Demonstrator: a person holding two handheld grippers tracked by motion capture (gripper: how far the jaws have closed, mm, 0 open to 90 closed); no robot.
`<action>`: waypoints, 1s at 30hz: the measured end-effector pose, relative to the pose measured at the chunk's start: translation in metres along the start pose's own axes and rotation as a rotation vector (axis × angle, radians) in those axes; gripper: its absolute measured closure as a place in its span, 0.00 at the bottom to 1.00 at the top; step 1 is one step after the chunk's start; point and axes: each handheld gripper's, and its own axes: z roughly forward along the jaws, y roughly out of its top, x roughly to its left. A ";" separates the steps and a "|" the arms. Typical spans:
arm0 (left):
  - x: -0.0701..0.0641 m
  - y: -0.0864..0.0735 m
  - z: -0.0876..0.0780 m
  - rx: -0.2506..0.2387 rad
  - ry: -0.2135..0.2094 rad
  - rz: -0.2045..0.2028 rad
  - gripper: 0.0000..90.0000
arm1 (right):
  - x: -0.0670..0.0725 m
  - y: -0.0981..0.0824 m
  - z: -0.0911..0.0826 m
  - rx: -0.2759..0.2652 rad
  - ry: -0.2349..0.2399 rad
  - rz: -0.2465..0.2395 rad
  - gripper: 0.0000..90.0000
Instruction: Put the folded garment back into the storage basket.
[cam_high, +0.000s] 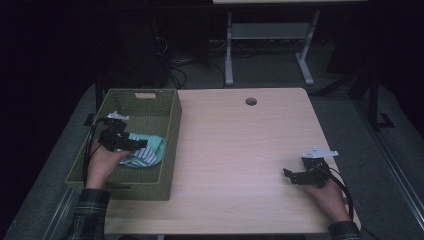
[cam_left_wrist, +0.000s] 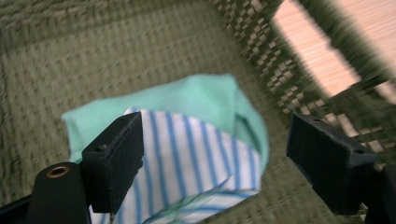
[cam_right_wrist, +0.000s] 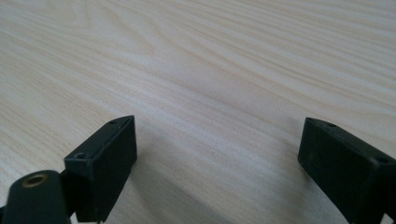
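In left gripper view, cloth's (cam_left_wrist: 196, 140) blue stripes.

Premises appear to be a lab or office workroom, dimly lit. A light wood-grain desk (cam_high: 240, 150) with a round cable hole (cam_high: 251, 101) at its far edge stands on grey carpet (cam_high: 270, 70). Beyond it, the white metal frame (cam_high: 270, 45) of a second desk. Loose cables (cam_high: 175, 62) lie on the floor at far left beside dark equipment.
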 end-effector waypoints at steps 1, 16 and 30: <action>-0.003 0.002 -0.001 -0.007 -0.006 0.006 0.21 | 0.000 0.000 0.000 0.000 0.000 0.000 0.12; -0.069 0.035 0.002 -0.081 -0.115 0.100 0.21 | 0.000 0.000 0.000 -0.002 -0.001 -0.004 0.12; -0.131 0.052 0.026 -0.090 -0.216 0.188 0.22 | 0.000 0.000 0.000 0.000 0.000 0.000 0.12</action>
